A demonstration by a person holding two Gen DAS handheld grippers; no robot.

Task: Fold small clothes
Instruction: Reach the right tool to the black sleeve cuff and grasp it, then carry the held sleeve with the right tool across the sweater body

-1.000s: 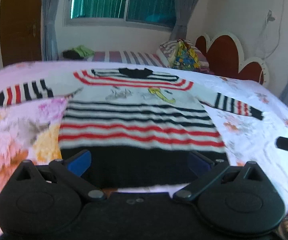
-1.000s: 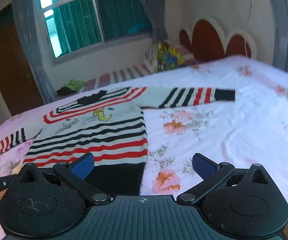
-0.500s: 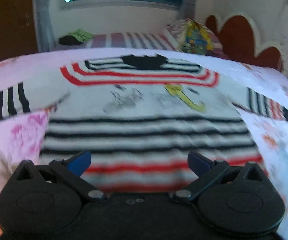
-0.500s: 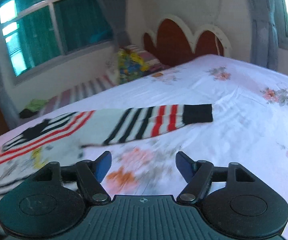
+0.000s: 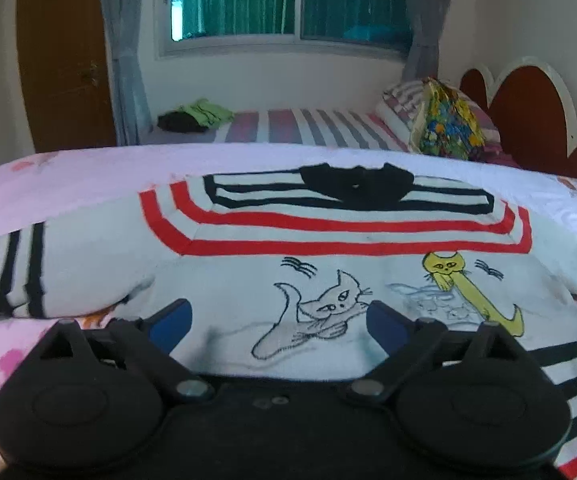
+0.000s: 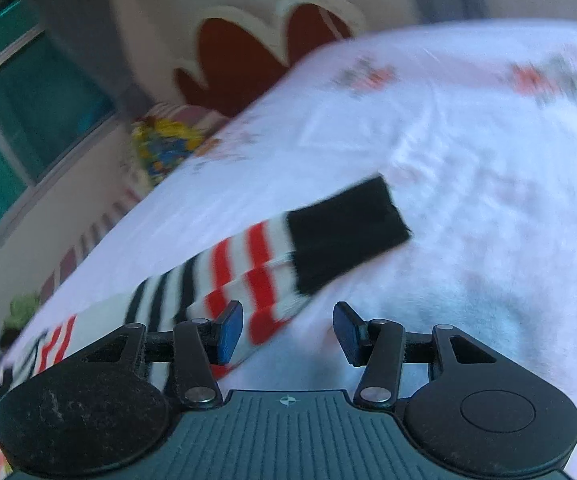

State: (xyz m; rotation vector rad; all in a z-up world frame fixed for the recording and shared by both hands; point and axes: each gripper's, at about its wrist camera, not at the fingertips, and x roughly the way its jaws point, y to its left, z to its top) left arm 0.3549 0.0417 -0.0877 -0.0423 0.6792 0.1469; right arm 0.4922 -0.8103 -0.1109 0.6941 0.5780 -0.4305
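Note:
A small white sweater [image 5: 224, 280] with red and black stripes and cat drawings lies flat, front up, on the floral bedsheet [image 5: 68, 168]. Its black collar [image 5: 356, 186] points away from me. My left gripper [image 5: 278, 322] is open and empty, low over the chest with the cat drawing between its blue pads. My right gripper [image 6: 288, 330] is open and empty, just over the striped right sleeve [image 6: 256, 268], near its black cuff [image 6: 344, 228]. The left pad sits over the sleeve's red stripes.
A colourful bag [image 5: 444, 124] and a striped pillow [image 5: 400, 96] lie by the red headboard [image 5: 528, 116]. Green and black clothes [image 5: 194, 116] lie on the striped bed behind. The white sheet [image 6: 488, 160] spreads to the right of the sleeve.
My left gripper moved forward from the hem up over the chest. My right gripper swung right and down to the sleeve cuff, tilting, and its fingers narrowed somewhat.

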